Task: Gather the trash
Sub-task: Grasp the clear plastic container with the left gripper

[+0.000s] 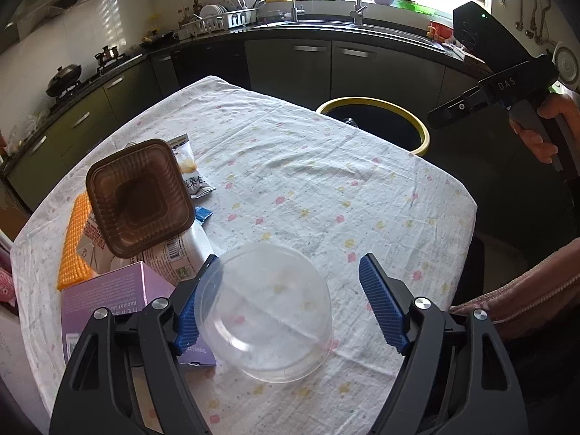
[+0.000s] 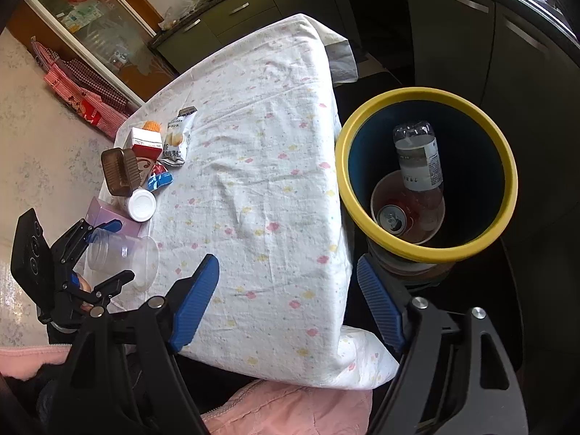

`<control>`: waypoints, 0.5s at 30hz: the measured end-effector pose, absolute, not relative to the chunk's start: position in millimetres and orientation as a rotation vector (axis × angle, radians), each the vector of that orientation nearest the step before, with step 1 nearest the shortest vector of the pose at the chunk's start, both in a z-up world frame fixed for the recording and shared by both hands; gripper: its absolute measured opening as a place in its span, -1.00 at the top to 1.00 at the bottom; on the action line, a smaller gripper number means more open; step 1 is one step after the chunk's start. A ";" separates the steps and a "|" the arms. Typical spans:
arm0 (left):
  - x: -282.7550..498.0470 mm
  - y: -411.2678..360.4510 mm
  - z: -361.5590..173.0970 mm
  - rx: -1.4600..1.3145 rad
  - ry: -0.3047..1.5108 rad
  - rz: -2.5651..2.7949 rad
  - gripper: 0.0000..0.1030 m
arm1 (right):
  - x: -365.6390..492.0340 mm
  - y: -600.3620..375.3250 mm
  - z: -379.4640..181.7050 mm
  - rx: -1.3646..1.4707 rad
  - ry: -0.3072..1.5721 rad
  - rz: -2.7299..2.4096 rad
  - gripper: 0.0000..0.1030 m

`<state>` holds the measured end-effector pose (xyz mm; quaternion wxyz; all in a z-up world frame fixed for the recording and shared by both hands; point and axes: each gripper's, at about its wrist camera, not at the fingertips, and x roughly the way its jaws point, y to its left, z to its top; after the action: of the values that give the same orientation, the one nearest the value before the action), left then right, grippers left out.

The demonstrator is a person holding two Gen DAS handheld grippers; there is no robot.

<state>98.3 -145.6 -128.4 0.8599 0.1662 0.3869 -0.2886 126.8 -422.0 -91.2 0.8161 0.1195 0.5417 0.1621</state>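
Kitchen table (image 1: 326,188) under a flowered cloth: my left gripper (image 1: 286,304) straddles the clear plastic cup (image 1: 268,315) lying on its side, jaws released around it. My right gripper (image 2: 286,301) hangs empty and spread near the bin (image 2: 507,181). Squeezing off-center could squirt the slick cup away.

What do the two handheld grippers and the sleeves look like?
Both grippers, left gripper and right gripper, have black skeletal frames with silver pivot bolts and ribbed blue finger pads. The right gripper's body bears white "DAS" lettering and a green light. Sleeves are pink, quilted-looking fabric.
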 end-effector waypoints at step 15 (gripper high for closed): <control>97.8 -165.0 -124.9 0.311 0.785 -0.672 -0.04 | 119.4 -428.0 -94.9 0.266 1.136 0.351 -0.45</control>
<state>97.8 -165.0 -124.9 0.8578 0.1481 0.3739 -0.3199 119.4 -428.0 -94.9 0.8202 0.1249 0.5334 0.1649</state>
